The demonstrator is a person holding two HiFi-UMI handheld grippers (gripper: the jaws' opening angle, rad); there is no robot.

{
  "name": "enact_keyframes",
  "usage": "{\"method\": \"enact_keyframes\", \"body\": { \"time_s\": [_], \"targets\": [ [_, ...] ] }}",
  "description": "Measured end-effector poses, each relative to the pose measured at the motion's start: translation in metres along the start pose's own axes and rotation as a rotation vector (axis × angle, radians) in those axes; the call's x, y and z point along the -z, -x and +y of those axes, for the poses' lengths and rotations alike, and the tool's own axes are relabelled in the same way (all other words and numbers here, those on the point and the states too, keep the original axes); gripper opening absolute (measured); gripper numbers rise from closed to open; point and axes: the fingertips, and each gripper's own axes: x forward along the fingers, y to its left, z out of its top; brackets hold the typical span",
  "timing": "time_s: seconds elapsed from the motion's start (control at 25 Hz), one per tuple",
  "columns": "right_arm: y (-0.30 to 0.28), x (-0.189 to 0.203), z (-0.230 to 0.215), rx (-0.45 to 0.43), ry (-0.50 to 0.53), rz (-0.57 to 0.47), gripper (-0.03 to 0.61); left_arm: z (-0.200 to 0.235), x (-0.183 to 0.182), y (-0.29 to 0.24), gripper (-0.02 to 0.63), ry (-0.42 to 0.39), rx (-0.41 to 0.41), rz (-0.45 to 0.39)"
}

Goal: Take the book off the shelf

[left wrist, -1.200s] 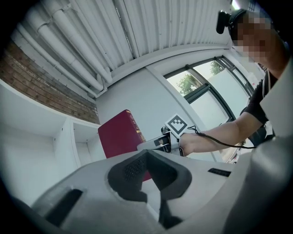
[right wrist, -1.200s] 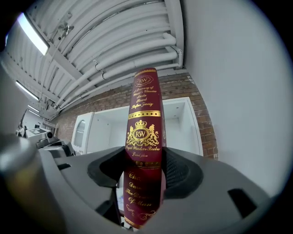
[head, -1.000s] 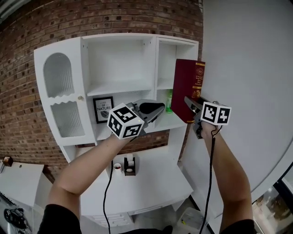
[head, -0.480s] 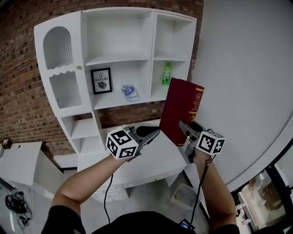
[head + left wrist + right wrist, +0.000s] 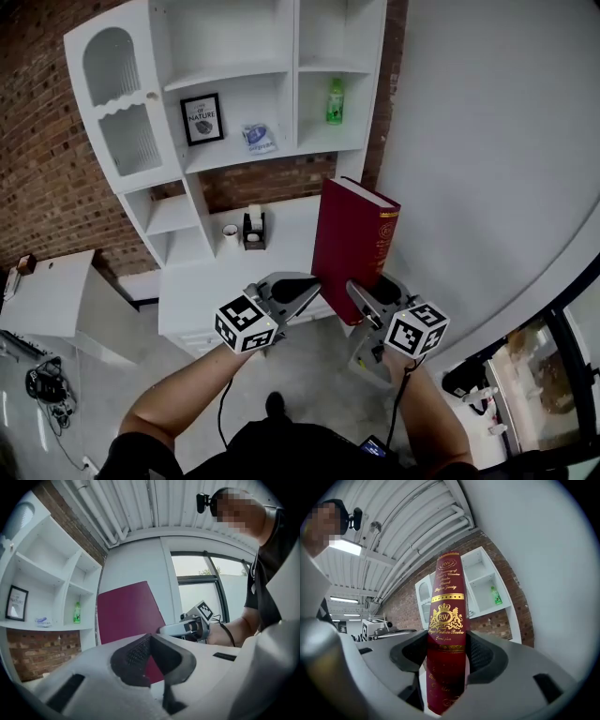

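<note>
Book [image 5: 349,248] upright, clamped in right gripper [image 5: 371,302], clear of shelf [image 5: 225,37].

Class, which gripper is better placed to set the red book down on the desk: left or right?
Probably right. The right gripper is clamped on the red book at its spine, holding it upright; the left gripper is shut and empty beside the cover.

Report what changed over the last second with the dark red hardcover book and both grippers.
The dark red hardcover book, clamped by its spine in the right gripper, came down from shelf height and away from the white shelf unit. It is upright, well below the shelves. The left gripper, shut and empty, dropped alongside it. Nothing was let go. The green bottle and framed picture stayed on their shelves.
</note>
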Motion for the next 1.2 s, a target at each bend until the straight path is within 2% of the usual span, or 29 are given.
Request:
{"method": "enact_keyframes", "body": {
  "time_s": [0.12, 0.28, 0.56, 0.84, 0.96, 1.2],
  "targets": [
    [0.020, 0.042, 0.014, -0.036, -0.055, 0.013, 0.239, -0.034, 0.028, 0.013, 0.008, 0.026, -0.024, 0.030],
    [0.034, 0.091, 0.041, -0.073, -0.126, 0.066, 0.239, -0.056, 0.060, 0.043, 0.008, 0.079, -0.065, 0.079],
    [0.069, 0.154, 0.085, -0.066, -0.179, 0.117, 0.239, -0.078, 0.098, 0.105, 0.008, 0.101, -0.114, 0.104],
    [0.075, 0.199, 0.147, -0.010, -0.224, 0.145, 0.239, -0.099, 0.109, 0.192, 0.008, 0.135, -0.116, 0.102],
    [0.077, 0.220, 0.182, -0.001, -0.284, 0.137, 0.239, -0.109, 0.117, 0.232, 0.008, 0.165, -0.115, 0.105],
    [0.090, 0.266, 0.246, 0.019, -0.349, 0.156, 0.239, -0.142, 0.144, 0.290, 0.008, 0.228, -0.072, 0.123]
  ]
}}
